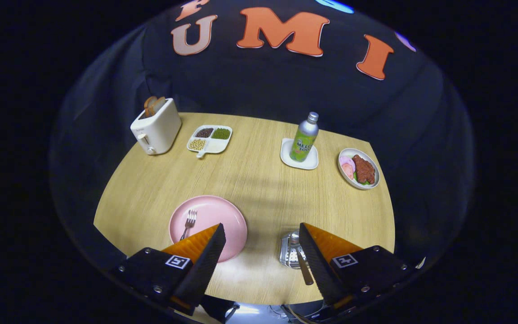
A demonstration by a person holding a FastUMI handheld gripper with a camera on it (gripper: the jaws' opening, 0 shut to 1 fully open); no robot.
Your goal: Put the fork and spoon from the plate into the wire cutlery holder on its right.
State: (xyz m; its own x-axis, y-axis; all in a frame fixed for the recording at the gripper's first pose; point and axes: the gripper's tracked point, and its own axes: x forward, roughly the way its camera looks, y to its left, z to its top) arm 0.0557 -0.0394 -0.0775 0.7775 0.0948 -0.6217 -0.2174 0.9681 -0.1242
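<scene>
The tool [261,236] hangs above the near edge of the wooden tabletop [259,189], its two fingers spread wide apart with nothing between them but bare wood. The left finger crosses the near right part of the pink plate [223,216], and on that plate the fork [189,222] lies alone, tines pointing far, handle running back toward the finger. Over on the right, just beside the right finger and partly hidden by it, sits the wire cutlery holder [289,253], and a metal handle, apparently the spoon [303,268], lies in it with its end poking out on the near side. Plate and holder stand near each other, the open gap of the tool between them.

Farther back, a white toaster [156,127] with bread in its slots stands at the far left. Right of it is a divided tray [209,138] of beans. Then comes a green bottle [304,137] upright on a small white square dish [288,155], and at the far right an oval plate of food [359,168].
</scene>
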